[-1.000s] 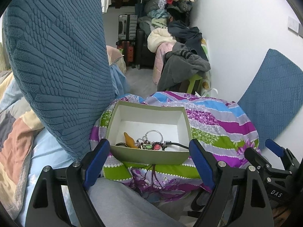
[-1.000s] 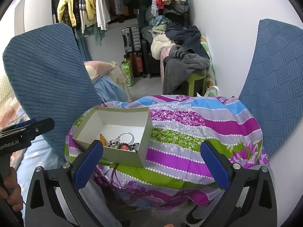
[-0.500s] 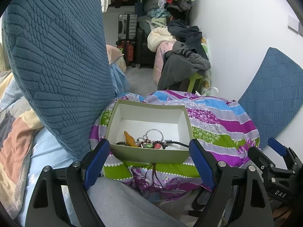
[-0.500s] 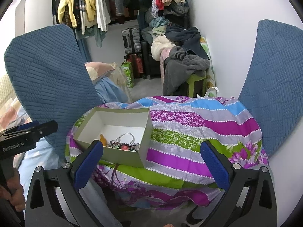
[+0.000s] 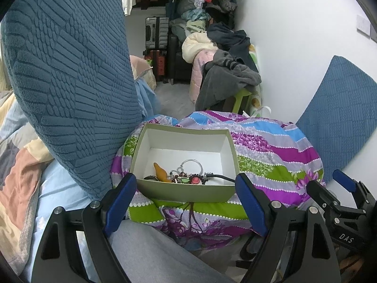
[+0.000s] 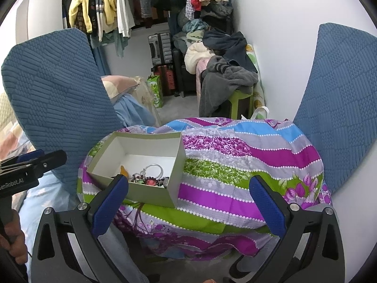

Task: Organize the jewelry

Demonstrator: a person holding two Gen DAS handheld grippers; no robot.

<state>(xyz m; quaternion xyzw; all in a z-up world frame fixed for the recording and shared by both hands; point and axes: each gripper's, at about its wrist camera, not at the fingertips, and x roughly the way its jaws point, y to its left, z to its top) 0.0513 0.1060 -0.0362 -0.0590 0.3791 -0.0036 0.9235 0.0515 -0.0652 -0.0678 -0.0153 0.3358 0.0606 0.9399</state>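
Observation:
An open olive-green box (image 5: 183,193) with a white inside stands on the left part of a small table under a striped floral cloth (image 5: 271,151). A tangle of jewelry (image 5: 186,175) lies at its near wall: a silver ring-shaped piece, dark beads, a red stone, an orange piece. In the right wrist view the box (image 6: 150,195) and jewelry (image 6: 148,178) show at lower left. My left gripper (image 5: 186,205) is open and empty, just in front of the box. My right gripper (image 6: 188,205) is open and empty, over the table's near edge, right of the box.
Blue textured cushions stand at left (image 5: 68,82) and right (image 6: 339,108) of the table. Clothes piled on a green stool (image 6: 226,80), suitcases (image 6: 162,54) and hanging clothes fill the back. A white wall runs along the right. My grey-trousered leg (image 5: 146,252) is below the left gripper.
Almost nothing has moved. The right gripper, seen from the left wrist, has sunk slightly lower; both stay open and the box and jewelry are still.

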